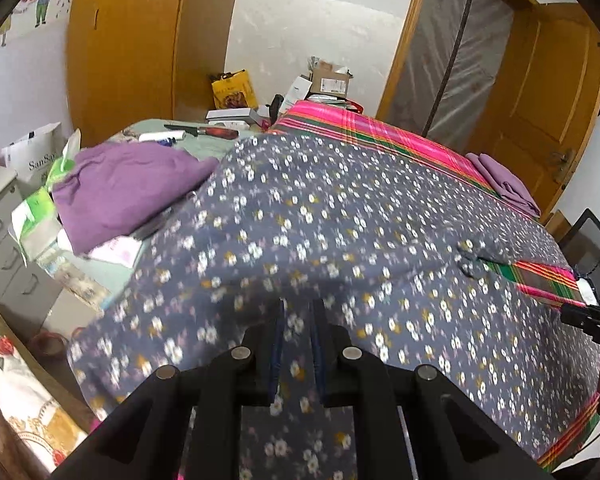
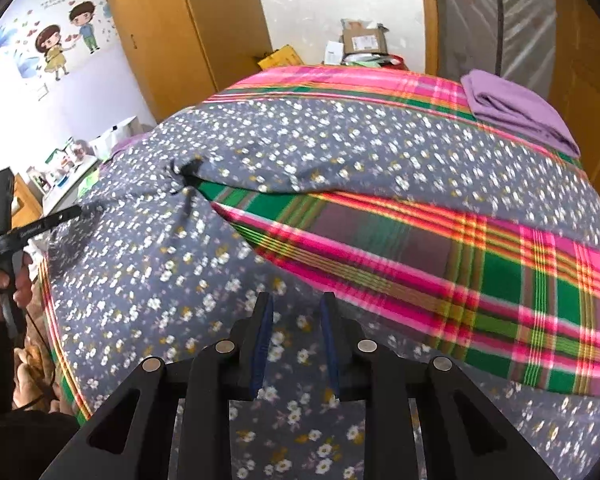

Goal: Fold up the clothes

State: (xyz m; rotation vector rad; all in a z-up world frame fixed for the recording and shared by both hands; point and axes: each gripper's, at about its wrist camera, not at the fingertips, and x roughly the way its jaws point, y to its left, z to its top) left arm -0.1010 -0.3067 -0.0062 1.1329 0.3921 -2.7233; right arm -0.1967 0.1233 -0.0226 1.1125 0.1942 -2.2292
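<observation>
A grey floral garment (image 1: 340, 216) lies spread across the bed, over a pink and green plaid bedsheet (image 2: 500, 280), with a V-shaped split that lets the plaid show between two stretches of fabric, which suggests trousers or a split skirt. The left gripper (image 1: 298, 344) angles down at the near hem, its blue-padded fingers (image 1: 277, 344) standing a little apart with floral cloth showing in the gap; whether the pads actually pinch the cloth cannot be told. The right gripper (image 2: 296, 344) points down at the near edge of the other stretch, its fingers also apart over the cloth with nothing visibly clamped. A folded purple cloth (image 2: 516, 108) already rests at the far corner of the bed, and another purple garment (image 1: 128, 196) lies heaped beside the floral one. The step in hand looks like taking hold of the near hem at two points. The next move probably calls for both grippers to close firmly on single layers, then lift together and carry the edge across evenly.
</observation>
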